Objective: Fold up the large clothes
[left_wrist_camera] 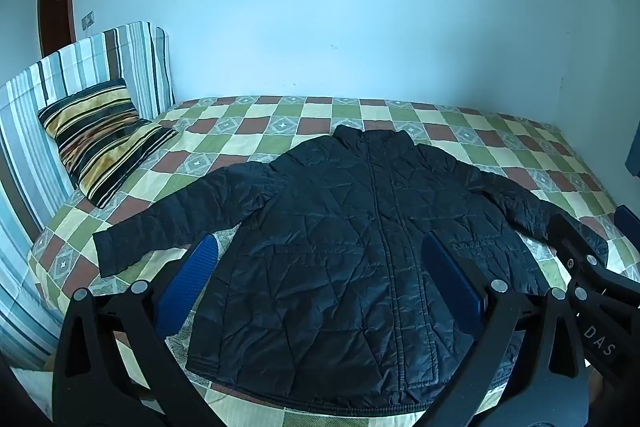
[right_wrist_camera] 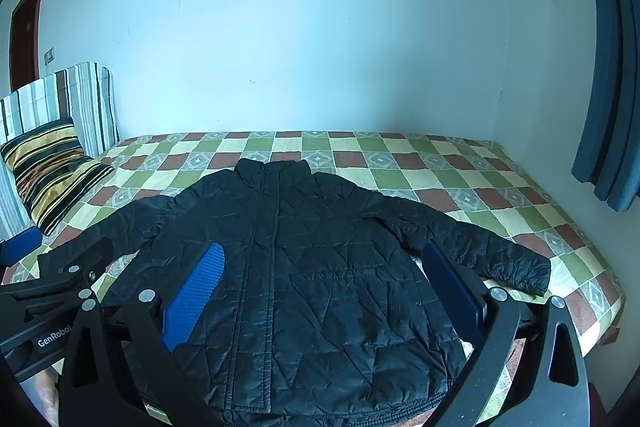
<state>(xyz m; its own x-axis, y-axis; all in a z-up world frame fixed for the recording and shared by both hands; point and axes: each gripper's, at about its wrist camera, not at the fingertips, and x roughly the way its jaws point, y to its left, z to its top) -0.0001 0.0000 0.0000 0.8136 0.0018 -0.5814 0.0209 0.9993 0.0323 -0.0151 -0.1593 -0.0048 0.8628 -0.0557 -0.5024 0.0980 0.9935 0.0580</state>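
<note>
The left gripper [left_wrist_camera: 320, 283] and right gripper [right_wrist_camera: 324, 287] look alike: black angular arms joined by round silver rivets, each carrying two flat fingers [right_wrist_camera: 196, 295] faced in dimpled blue rubber. White lettering marks the black bodies.

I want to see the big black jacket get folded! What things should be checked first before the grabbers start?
1. Jacket lies flat on the bed, front up: ok.
2. Both sleeves spread out to the sides, left sleeve and right sleeve: ok.
3. Zipper closed all the way: it looks closed, but cannot tell for sure.
4. Left gripper open, nothing between its fingers: ok.
5. Right gripper open, nothing between its fingers: ok.
6. Striped pillow off to the side, not touching the jacket: ok.
</note>
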